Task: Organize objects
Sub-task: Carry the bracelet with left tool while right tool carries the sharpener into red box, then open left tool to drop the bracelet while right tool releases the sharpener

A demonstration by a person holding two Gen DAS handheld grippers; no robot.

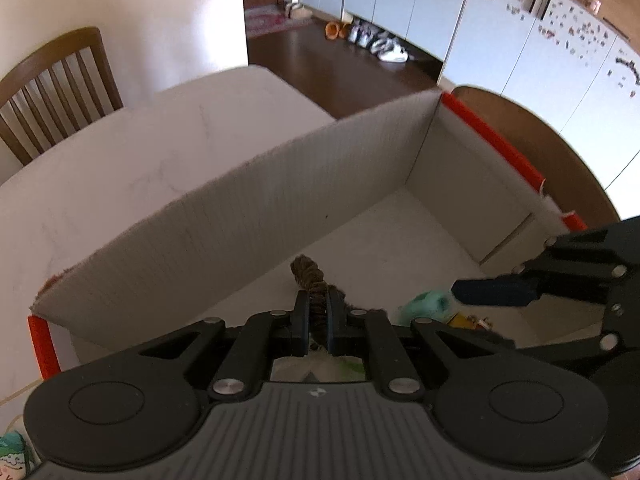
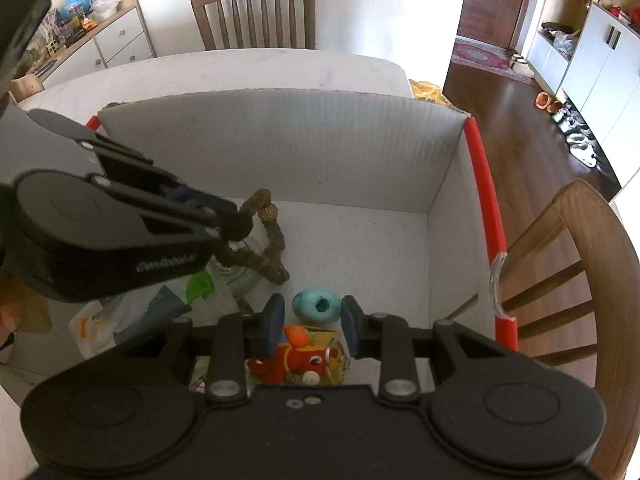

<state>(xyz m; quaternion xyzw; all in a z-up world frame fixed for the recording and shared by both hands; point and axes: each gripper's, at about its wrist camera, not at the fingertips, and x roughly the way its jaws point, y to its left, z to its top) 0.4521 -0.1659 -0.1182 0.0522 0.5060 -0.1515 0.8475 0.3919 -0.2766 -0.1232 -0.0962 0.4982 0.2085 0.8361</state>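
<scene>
A white corrugated box (image 2: 280,140) with red edge strips stands on the pale table (image 1: 140,152). My left gripper (image 1: 318,300) is shut on a brown braided rope toy (image 1: 306,270), which hangs low inside the box; the right wrist view shows the rope toy (image 2: 272,240) looped below the left gripper (image 2: 240,220). My right gripper (image 2: 312,302) sits low in the box at its near side, with a red plush toy (image 2: 296,360) between its blue pads. A teal egg-shaped toy (image 2: 316,306) lies on the box floor just beyond the fingertips.
A clear round container (image 2: 240,272) and a white packet with a green patch (image 2: 200,284) lie in the box's left part. The box's far right floor is bare. Wooden chairs stand at the table's far side (image 2: 256,12) and right (image 2: 580,260). A sideboard (image 2: 116,40) is at the back left.
</scene>
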